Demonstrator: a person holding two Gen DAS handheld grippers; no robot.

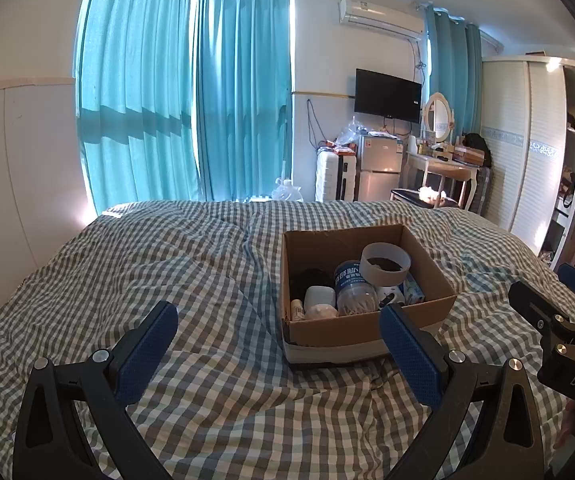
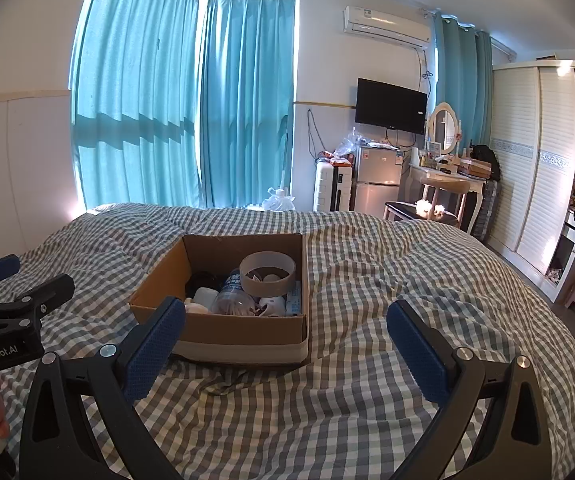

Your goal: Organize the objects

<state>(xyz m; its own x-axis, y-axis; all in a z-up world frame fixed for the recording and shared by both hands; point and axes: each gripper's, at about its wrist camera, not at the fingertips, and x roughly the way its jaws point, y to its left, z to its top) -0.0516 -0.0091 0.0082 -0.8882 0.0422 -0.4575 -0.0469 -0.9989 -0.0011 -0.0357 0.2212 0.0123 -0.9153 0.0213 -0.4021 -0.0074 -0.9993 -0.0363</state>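
An open cardboard box point(image 1: 371, 330) sits on the checked bed cover; it also shows in the right wrist view point(image 2: 243, 332). Inside lie a roll of tape point(image 1: 385, 266) on top, a clear bottle with a blue label point(image 1: 353, 290), a small white case point(image 1: 319, 298), a dark round thing and other small items. My left gripper point(image 1: 279, 338) is open and empty, hovering over the cover just left of the box's near side. My right gripper point(image 2: 287, 338) is open and empty, hovering near the box's front right corner. Each gripper shows at the edge of the other's view.
The grey-and-white checked bed cover point(image 1: 207, 272) is rumpled all around the box. Beyond the bed are teal curtains point(image 1: 183, 100), a suitcase, a small fridge point(image 1: 379, 168), a dressing table with a stool, and a white wardrobe point(image 2: 535, 160) at right.
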